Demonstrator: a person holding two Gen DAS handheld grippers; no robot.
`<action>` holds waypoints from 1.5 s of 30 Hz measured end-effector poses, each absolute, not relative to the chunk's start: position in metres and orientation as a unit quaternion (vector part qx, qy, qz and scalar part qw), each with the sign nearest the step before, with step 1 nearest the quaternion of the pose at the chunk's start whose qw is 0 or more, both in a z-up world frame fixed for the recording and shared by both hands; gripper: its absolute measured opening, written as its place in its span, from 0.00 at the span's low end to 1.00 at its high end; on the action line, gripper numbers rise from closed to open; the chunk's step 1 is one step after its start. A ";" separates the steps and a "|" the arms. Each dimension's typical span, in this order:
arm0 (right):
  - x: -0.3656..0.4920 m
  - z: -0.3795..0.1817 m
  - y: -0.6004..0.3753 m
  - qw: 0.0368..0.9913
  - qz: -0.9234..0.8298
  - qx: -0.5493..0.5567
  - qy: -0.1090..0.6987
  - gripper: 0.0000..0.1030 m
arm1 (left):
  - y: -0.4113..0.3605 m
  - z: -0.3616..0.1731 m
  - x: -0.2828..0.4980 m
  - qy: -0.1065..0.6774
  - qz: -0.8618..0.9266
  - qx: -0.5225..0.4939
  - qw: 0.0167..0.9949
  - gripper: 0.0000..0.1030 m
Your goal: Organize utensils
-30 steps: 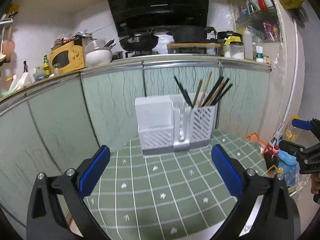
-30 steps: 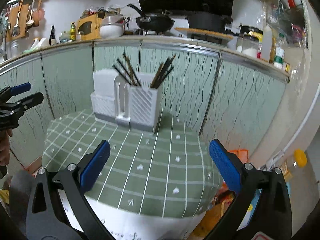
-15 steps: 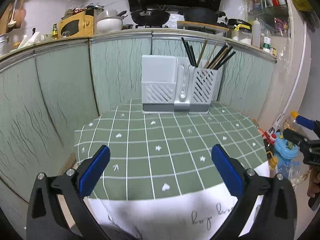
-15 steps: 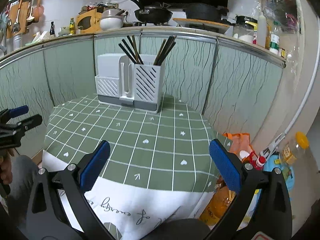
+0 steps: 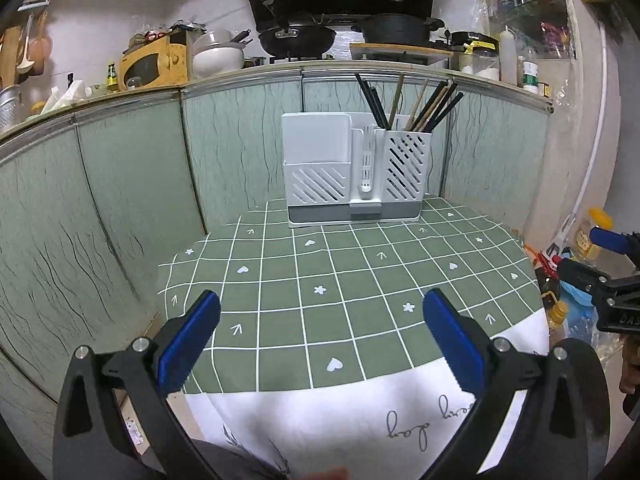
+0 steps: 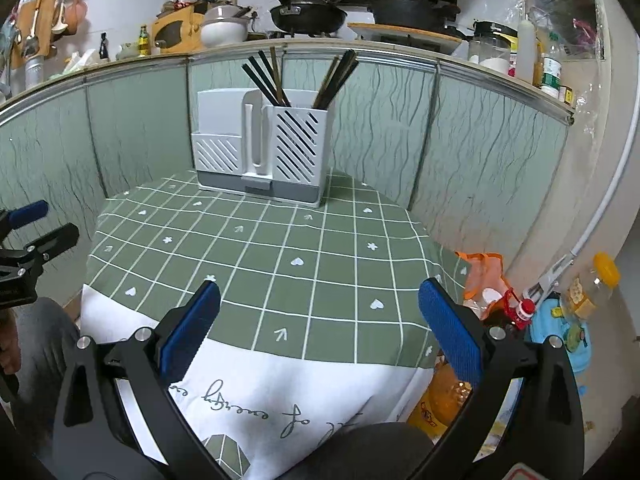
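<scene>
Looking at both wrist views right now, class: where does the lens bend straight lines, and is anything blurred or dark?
Left wrist view: the counter edge bows into an arc, corners go black, and the white utensil holder stays sharp. Right wrist view: the same fisheye curve bends the counter edge; the chopsticks read crisply; the open right tool looks oversized at the bottom.

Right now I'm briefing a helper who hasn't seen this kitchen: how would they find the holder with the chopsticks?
Look at the green checked tablecloth; at its far edge, against the cabinet doors, stands a white holder. The chopsticks stick up from its right-hand slotted compartment, the only one with anything showing above its rim.
</scene>
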State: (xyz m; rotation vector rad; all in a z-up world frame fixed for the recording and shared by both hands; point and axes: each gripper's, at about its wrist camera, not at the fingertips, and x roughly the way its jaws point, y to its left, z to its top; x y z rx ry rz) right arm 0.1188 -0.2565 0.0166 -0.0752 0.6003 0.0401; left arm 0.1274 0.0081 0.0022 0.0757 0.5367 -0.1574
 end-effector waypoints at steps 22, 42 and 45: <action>0.110 0.038 -0.259 0.960 0.017 -0.011 0.279 0.93 | 0.004 0.018 0.123 0.266 -0.066 0.031 0.961 0.96; 0.103 0.049 -0.259 0.963 0.011 -0.015 0.269 0.93 | -0.001 0.020 0.120 0.263 -0.063 0.048 0.962 0.96; 0.104 0.047 -0.260 0.962 0.013 -0.011 0.272 0.93 | 0.000 0.020 0.119 0.260 -0.062 0.050 0.962 0.96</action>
